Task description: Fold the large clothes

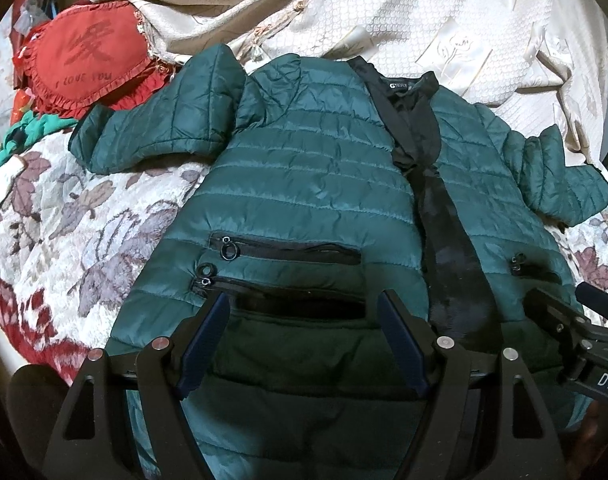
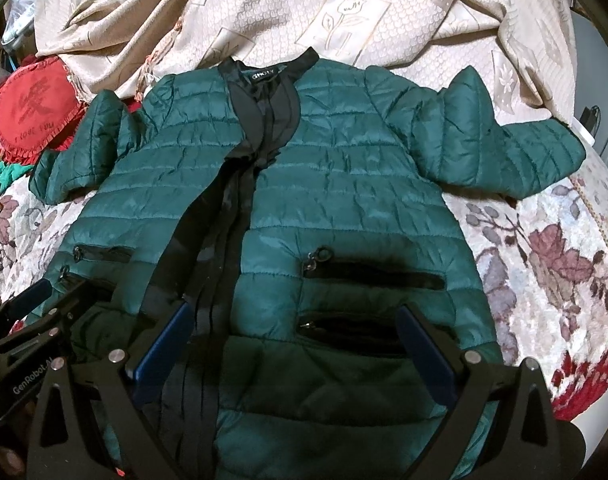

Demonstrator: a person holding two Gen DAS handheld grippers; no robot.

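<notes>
Floral bedspread [image 1: 63, 216] covers the bed, cream with mauve leaves and red patches near the front edge. Behind it a beige quilt [image 1: 384, 12] lies rumpled along the far side, patterned with tulip panels.

On the bedspread the green jacket [image 1: 312, 176] lies flat, front up, collar towards the quilt and hem towards the cameras. Its sleeves spread out to both sides, each bent and bunched at the shoulder. A black placket [image 1: 444, 240] runs down the middle from the collar, where a small label shows. Two black zip pockets, one above the other, sit low on each front panel.

At the far left a red cushion [image 1: 83, 60] with a frilled edge rests against the quilt, just beside one sleeve. A scrap of green cloth [image 1: 19, 136] lies below it.

Both grippers hang over the hem end of the jacket. The left gripper [image 1: 304, 344] has its blue pads spread wide with nothing between them. The right gripper [image 2: 291, 356] is likewise spread wide, one pad [image 2: 163, 344] above the placket, and grasps nothing. Each shows at the edge of the other's view, near but apart.
</notes>
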